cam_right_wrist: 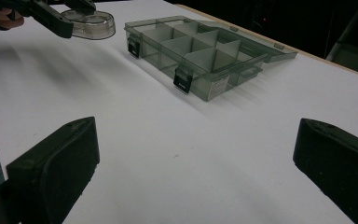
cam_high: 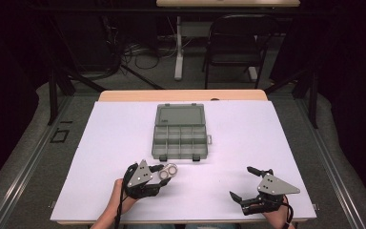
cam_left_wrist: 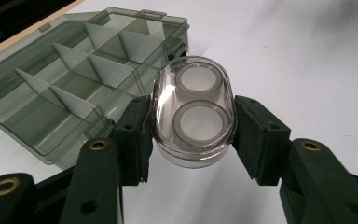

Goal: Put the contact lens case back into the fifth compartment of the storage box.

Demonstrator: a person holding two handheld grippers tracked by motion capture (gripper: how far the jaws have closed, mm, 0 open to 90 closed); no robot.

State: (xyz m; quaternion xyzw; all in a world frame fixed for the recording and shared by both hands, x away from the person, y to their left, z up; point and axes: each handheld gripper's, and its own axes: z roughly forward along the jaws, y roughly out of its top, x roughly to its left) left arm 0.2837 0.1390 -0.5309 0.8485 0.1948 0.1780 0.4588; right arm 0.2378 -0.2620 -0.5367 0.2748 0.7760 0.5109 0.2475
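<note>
My left gripper (cam_high: 166, 172) is shut on a clear oval case (cam_left_wrist: 193, 112) that holds two grey-rimmed round cups; its jaws press the case's two long sides. The clear oval case (cam_high: 168, 171) hangs just above the white table sheet, a little in front of a smoky grey compartment box (cam_high: 179, 138) whose lid lies open toward the far side. The compartment box (cam_left_wrist: 70, 79) shows several empty cells with white dividers. My right gripper (cam_high: 245, 183) stands open near the front right of the sheet, nothing between its jaws. The right gripper view shows the oval case (cam_right_wrist: 91, 24) and the box (cam_right_wrist: 200, 58) farther off.
A white sheet (cam_high: 248, 143) covers the table, whose wooden far edge (cam_high: 181, 95) shows behind it. Beyond stand a black folding chair (cam_high: 236, 43) and a white table leg (cam_high: 178, 47) with cables on the floor.
</note>
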